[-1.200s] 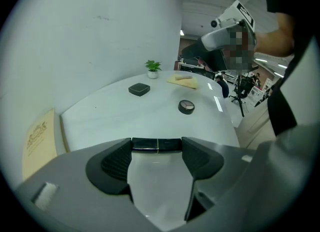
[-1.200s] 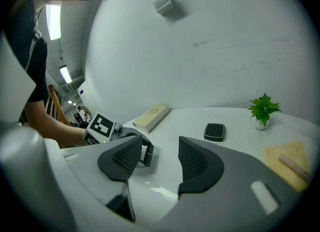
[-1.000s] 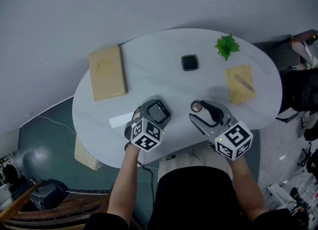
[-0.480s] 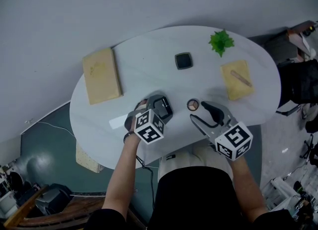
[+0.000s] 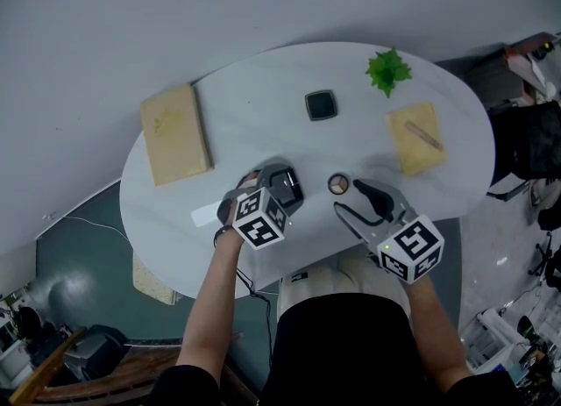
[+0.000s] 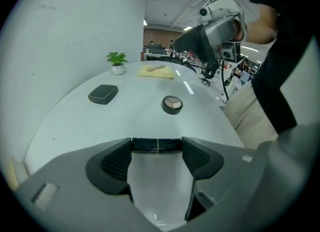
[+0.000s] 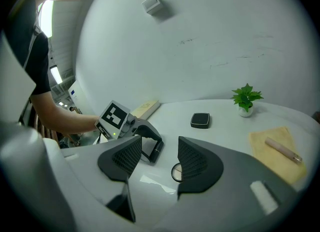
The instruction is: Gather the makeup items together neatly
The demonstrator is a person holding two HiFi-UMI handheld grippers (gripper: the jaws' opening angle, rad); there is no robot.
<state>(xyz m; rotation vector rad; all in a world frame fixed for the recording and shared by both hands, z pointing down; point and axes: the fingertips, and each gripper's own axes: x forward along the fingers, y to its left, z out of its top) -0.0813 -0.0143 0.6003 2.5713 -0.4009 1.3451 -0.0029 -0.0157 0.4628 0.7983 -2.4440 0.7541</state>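
Observation:
My left gripper (image 5: 273,195) is shut on a flat black makeup case (image 5: 286,187), low over the table's near middle. In the left gripper view the case (image 6: 156,145) shows edge-on between the pads. A small round compact (image 5: 338,185) lies just right of it, close to the tips of my right gripper (image 5: 349,200), which stands open with nothing between its jaws. The right gripper view shows the round compact (image 7: 175,172) partly hidden behind one jaw. A black square compact (image 5: 321,104) lies farther back. A pinkish stick (image 5: 426,136) rests on a yellow cloth (image 5: 412,152) at the right.
The white oval table (image 5: 263,115) also carries a tan board (image 5: 175,132) at the left, a small green plant (image 5: 387,69) at the back right and a white strip (image 5: 206,214) near the front left edge. A dark chair (image 5: 526,154) stands off the table's right end.
My left gripper has shifted slightly away from the near edge and turned a little, still holding the black case. The right gripper and the round compact have hardly moved.

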